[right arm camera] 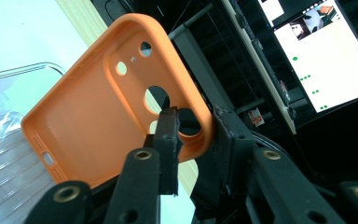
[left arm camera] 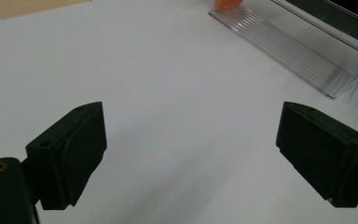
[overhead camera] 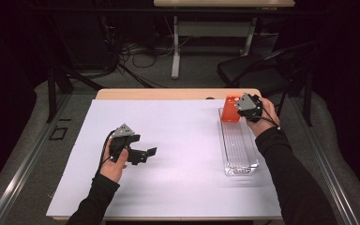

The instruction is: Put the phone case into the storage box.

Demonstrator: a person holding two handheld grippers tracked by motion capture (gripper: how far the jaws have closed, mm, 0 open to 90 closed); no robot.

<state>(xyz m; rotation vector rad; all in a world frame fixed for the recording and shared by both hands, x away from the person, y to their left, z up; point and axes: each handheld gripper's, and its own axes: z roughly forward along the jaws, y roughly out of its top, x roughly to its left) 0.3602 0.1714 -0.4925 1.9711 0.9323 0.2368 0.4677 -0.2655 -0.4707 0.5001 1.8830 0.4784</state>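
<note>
Orange and soft-looking, the phone case sits between the two black jaws of the right gripper, which hold its edge by the camera holes, though I cannot tell how tight they press. Seen from the high view, the case is at the far end of the clear plastic tray, on the right side of the white table cover. Over on the left, the left gripper hangs just above the white cover with its jaws wide apart and nothing between them.
</note>
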